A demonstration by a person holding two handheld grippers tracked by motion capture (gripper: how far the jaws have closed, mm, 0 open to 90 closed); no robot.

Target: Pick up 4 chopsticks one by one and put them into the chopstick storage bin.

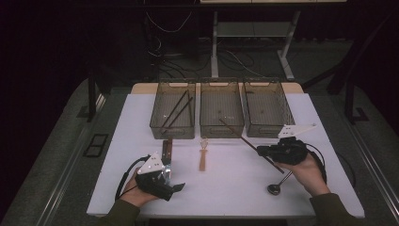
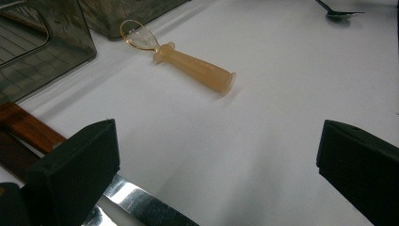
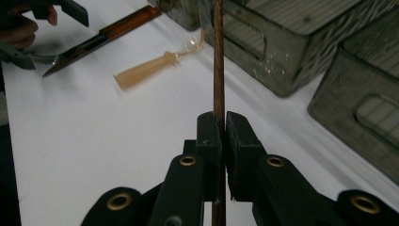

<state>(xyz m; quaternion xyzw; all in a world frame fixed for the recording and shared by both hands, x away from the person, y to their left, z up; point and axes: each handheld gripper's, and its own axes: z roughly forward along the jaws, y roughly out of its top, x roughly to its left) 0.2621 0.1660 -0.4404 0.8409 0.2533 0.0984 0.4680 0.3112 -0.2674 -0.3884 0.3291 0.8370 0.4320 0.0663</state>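
Observation:
My right gripper (image 1: 261,151) is shut on a long brown chopstick (image 1: 237,134), which slants from the front of the middle bin (image 1: 221,109) down past the hand. In the right gripper view the chopstick (image 3: 219,56) runs straight up between the closed pads of my right gripper (image 3: 224,127). At the front left, my left gripper (image 1: 173,181) stands open just above the table with nothing between its jaws. Its left pad (image 2: 75,172) hangs over the blade of a wooden-handled knife (image 2: 141,203). A tan plastic tool with a looped end (image 1: 203,155) lies mid-table.
Three translucent bins stand in a row at the back; the left bin (image 1: 173,110) holds two chopsticks, and the right bin (image 1: 267,108) stands beside the middle one. A metal spoon (image 1: 275,188) lies under the right hand. The knife (image 1: 166,149) lies in front of the left bin.

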